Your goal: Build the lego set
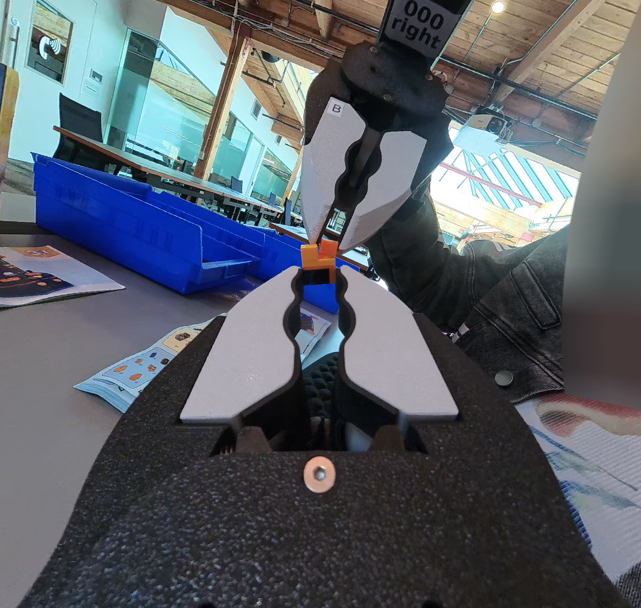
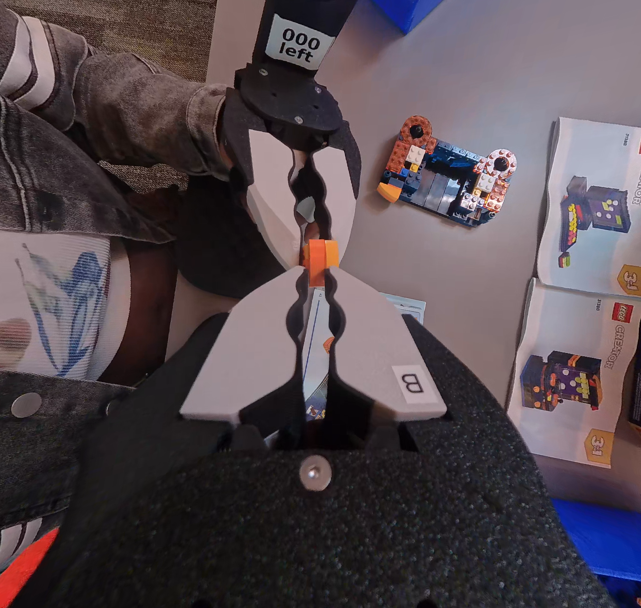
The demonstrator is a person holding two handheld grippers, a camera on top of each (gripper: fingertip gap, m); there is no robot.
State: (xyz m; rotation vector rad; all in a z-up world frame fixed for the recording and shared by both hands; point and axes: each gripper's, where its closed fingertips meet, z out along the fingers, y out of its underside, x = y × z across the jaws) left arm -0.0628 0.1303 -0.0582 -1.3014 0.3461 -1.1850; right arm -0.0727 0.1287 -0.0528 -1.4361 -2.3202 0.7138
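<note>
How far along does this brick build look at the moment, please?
Done: a partly built brick model lies flat on the grey table, well short of the boxy model pictured on the instruction booklets. In hand: the left gripper holds a small orange-and-black brick assembly; the right gripper clamps an orange plate against it. Left: the assembly remains apart from the model.

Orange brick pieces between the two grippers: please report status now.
Left gripper shut on orange-and-black brick piece. Right gripper shut on small orange brick, pressed onto that piece. Both held above the grey table; nothing between them.
</note>
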